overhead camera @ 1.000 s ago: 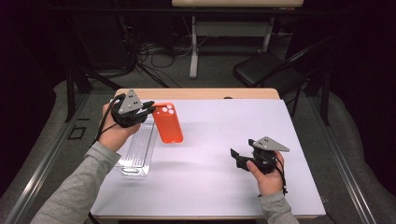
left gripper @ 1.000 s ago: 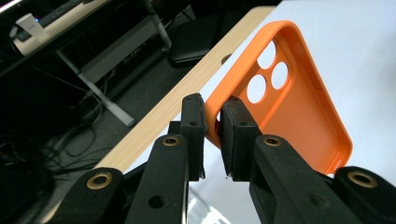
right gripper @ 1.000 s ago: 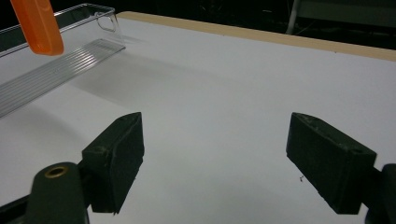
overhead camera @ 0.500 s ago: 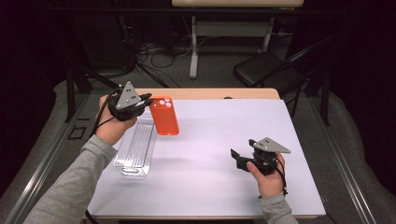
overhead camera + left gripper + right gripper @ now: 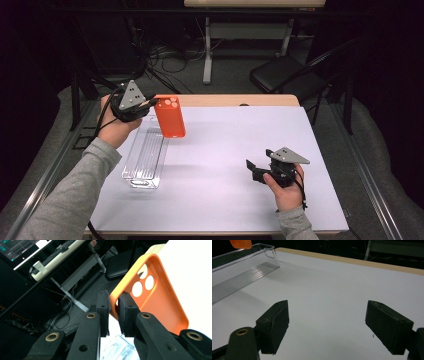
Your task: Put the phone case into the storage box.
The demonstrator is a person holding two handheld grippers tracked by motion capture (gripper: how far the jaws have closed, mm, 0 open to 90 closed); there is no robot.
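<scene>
clear tray [image 5: 145, 159] blocks the table's [image 5: 225, 150] left; its middle lies open.

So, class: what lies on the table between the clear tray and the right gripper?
Nothing. In the high view, bare white table runs from the clear tray to the right gripper. The right gripper view shows the same bare stretch.

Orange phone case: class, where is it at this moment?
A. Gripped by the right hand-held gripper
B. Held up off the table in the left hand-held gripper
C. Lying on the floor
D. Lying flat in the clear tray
B: the left hand-held gripper pinches the rim of the orange phone case, holding it up above the table.
</scene>
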